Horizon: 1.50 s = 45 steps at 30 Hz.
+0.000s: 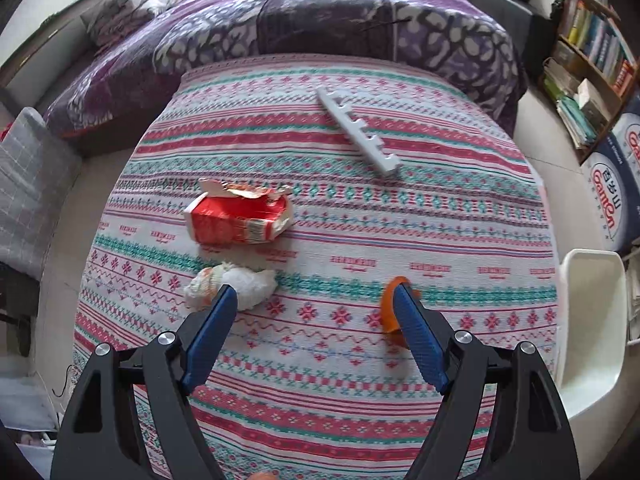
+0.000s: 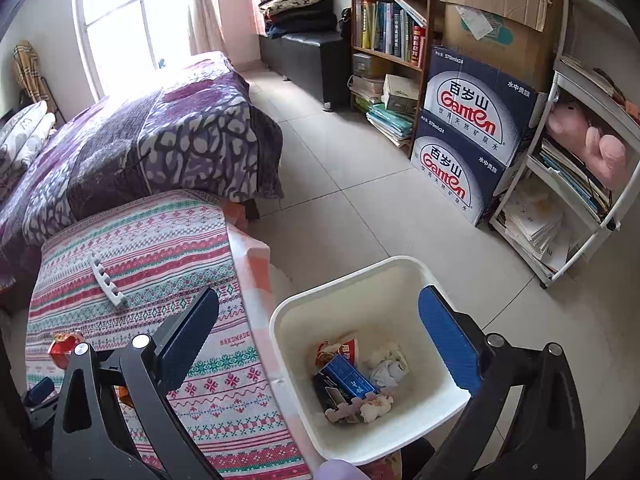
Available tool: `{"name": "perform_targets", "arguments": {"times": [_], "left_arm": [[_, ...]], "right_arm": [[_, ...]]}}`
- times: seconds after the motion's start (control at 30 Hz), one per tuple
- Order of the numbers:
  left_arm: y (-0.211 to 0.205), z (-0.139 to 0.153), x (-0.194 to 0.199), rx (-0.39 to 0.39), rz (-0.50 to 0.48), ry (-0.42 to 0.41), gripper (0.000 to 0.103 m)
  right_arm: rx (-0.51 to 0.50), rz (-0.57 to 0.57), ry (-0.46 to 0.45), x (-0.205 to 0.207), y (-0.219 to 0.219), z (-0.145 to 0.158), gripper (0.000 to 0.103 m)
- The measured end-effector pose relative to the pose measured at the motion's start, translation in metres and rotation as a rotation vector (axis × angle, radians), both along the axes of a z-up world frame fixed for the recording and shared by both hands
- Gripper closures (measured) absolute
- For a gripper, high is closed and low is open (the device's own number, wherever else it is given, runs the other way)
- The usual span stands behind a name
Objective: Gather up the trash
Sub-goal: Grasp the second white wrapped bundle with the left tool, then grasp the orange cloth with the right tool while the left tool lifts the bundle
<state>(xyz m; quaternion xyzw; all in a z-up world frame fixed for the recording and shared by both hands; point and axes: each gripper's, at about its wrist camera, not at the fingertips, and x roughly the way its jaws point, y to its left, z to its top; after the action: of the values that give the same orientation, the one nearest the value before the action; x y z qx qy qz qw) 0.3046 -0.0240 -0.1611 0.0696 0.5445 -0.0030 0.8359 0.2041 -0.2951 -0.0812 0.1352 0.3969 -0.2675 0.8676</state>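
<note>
In the left wrist view my left gripper [image 1: 314, 294] is open and empty above the patterned tablecloth [image 1: 340, 248]. A crumpled white tissue [image 1: 236, 282] lies just past its left fingertip. An orange peel [image 1: 390, 308] lies beside its right fingertip, partly hidden. A torn red carton [image 1: 240, 216] lies farther ahead on the left. In the right wrist view my right gripper [image 2: 320, 296] is open and empty above a white trash bin [image 2: 320, 304]. The bin holds a blue box [image 2: 346, 380], crumpled paper [image 2: 388, 368] and other scraps. The red carton also shows in the right wrist view [image 2: 64, 346].
A white notched plastic strip [image 1: 358, 132] lies on the far side of the table; it also shows in the right wrist view [image 2: 106, 280]. A purple-covered bed [image 1: 320, 12] is behind the table. Stacked water boxes [image 2: 472, 136], bookshelves [image 2: 392, 20] and a white rack [image 2: 580, 160] line the tiled floor at right.
</note>
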Motion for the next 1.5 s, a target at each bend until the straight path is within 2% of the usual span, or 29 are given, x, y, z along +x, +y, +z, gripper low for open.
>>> {"name": "perform_targets", "arguments": {"times": [0.23, 0.43, 0.63, 0.77, 0.87, 1.07, 1.33, 1.5], "left_arm": [[0.051, -0.037, 0.024, 0.038, 0.072, 0.112, 0.025], [0.081, -0.062, 0.035, -0.118, 0.148, 0.203, 0.025], [0.089, -0.064, 0.038, -0.194, 0.168, 0.193, 0.025], [0.094, -0.067, 0.037, -0.199, 0.176, 0.194, 0.026], [0.099, -0.07, 0.036, -0.164, 0.181, 0.173, 0.04], [0.113, -0.054, 0.028, -0.169, 0.169, 0.126, 0.045], [0.125, -0.004, 0.014, -0.207, 0.183, -0.003, 0.045], [0.122, 0.027, 0.01, -0.226, 0.174, -0.086, 0.045]], "right_arm": [[-0.005, 0.05, 0.039, 0.013, 0.023, -0.011, 0.007], [0.018, 0.084, 0.077, 0.024, 0.039, -0.021, 0.007], [0.042, 0.102, 0.105, 0.037, 0.055, -0.032, 0.007], [0.061, 0.12, 0.131, 0.044, 0.066, -0.042, 0.007], [0.073, 0.13, 0.155, 0.051, 0.076, -0.05, 0.007], [0.12, 0.174, 0.203, 0.061, 0.096, -0.067, 0.007], [0.128, 0.256, 0.257, 0.074, 0.137, -0.092, 0.007], [0.183, 0.306, 0.293, 0.082, 0.163, -0.112, 0.007]]}}
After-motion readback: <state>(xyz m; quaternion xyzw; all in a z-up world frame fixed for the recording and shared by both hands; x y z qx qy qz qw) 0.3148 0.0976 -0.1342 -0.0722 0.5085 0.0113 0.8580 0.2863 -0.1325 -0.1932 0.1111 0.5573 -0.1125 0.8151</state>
